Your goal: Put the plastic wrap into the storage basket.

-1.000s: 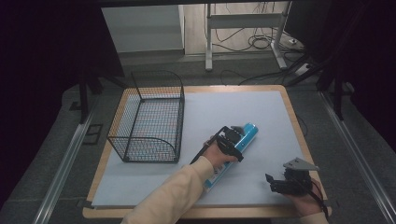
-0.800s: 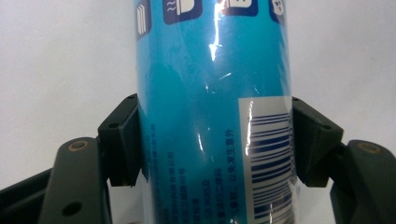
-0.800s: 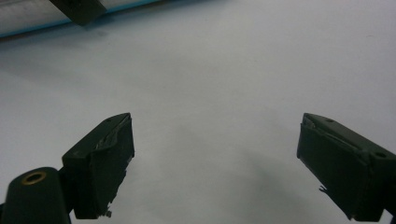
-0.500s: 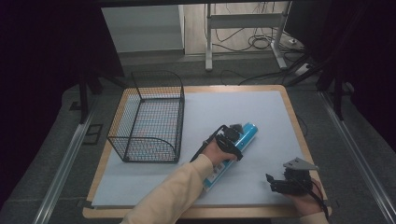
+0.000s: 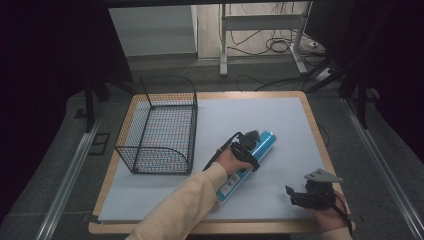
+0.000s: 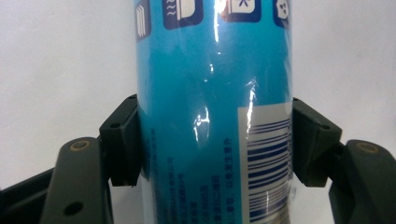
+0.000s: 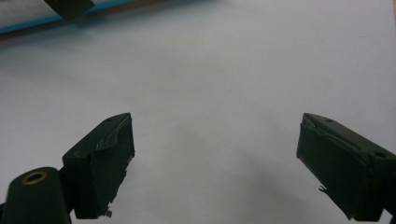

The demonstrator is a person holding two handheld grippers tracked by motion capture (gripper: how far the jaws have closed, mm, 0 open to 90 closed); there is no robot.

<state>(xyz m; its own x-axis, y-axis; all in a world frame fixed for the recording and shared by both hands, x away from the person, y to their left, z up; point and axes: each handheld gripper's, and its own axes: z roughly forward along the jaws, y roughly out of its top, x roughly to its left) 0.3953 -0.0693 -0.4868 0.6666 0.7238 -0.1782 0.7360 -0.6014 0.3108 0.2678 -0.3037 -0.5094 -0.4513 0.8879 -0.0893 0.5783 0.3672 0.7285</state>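
Now left claw point(image 6: 201, 140) grips the blue tube point(image 5: 250, 160); right claw point(image 7: 215, 163) gapes wide.

We see a glossy blue can point(image 6: 210, 116) with a smooth, reflective printed skin clamped between matt black plastic tongs point(image 6: 212, 140); behind, a black wire-mesh basket point(image 5: 160, 127) stands on a matt pale sheet point(image 5: 280, 120) covering the wood-edged desk point(image 5: 315, 125)

can point(image 6: 210, 116): glossy blue, white barcode panel | basket point(image 5: 160, 130): black wire | mat point(image 5: 280, 125): pale grey
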